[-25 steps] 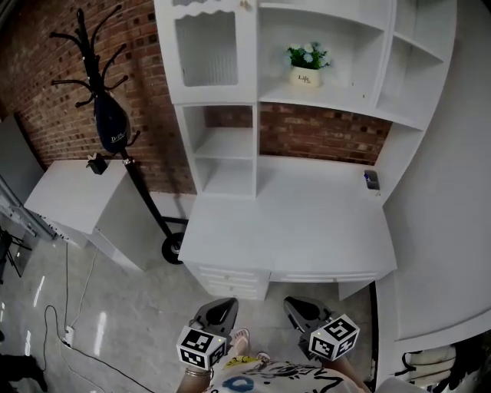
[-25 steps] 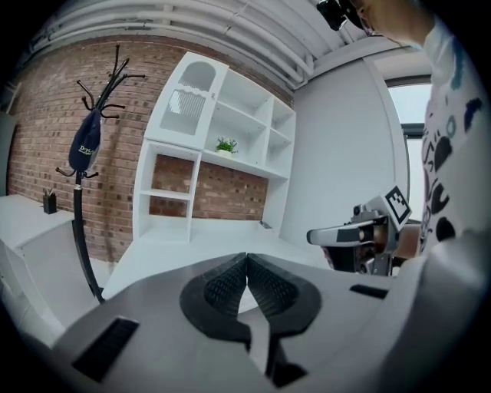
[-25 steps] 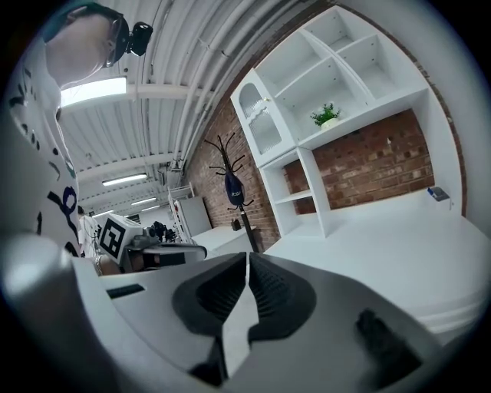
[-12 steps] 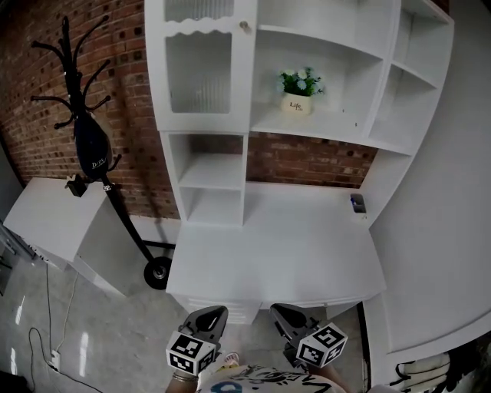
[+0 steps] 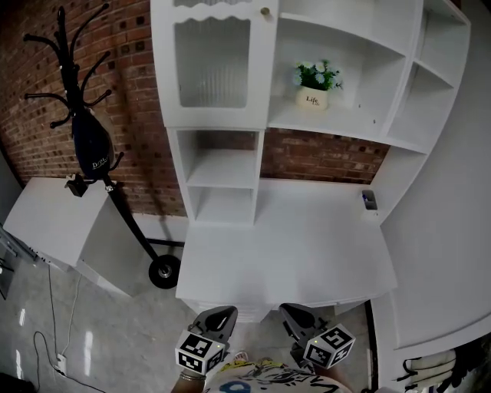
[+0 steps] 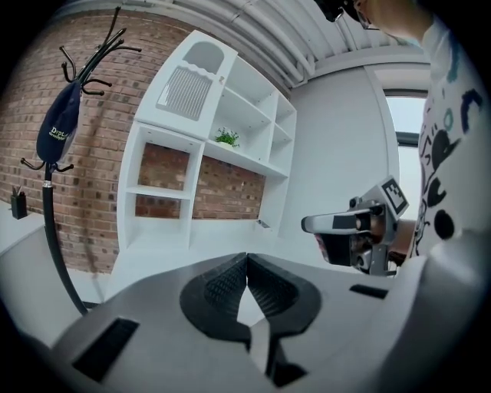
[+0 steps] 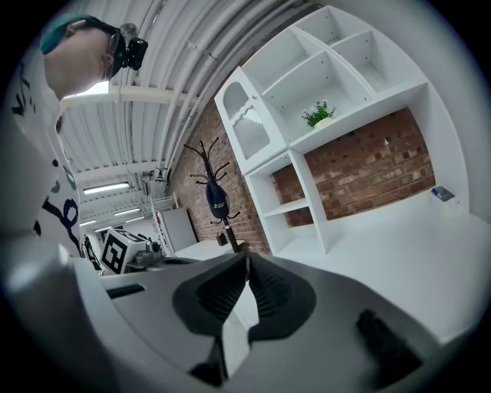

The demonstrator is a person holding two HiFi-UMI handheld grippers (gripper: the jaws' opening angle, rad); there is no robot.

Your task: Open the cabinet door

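Observation:
A white cabinet door [image 5: 212,63] with a ribbed glass pane stands closed at the upper left of the white desk hutch; a small round knob [image 5: 265,11] sits at its top right corner. The door also shows in the left gripper view [image 6: 184,90] and in the right gripper view [image 7: 252,127]. My left gripper [image 5: 225,312] and right gripper [image 5: 292,311] hover side by side just before the desk's front edge, far below the door. Both are shut with nothing between their jaws, as seen in the left [image 6: 246,256] and right [image 7: 246,257] gripper views.
The white desk top [image 5: 291,246] lies ahead with a small dark object [image 5: 370,199] at its right rear. A potted plant [image 5: 314,83] stands on the shelf right of the door. A black coat rack [image 5: 92,146] with a bag and a white side cabinet [image 5: 54,215] stand left.
The view has closed in on the desk and hutch, and both grippers have come forward to the desk's front edge. Their jaws stay shut.

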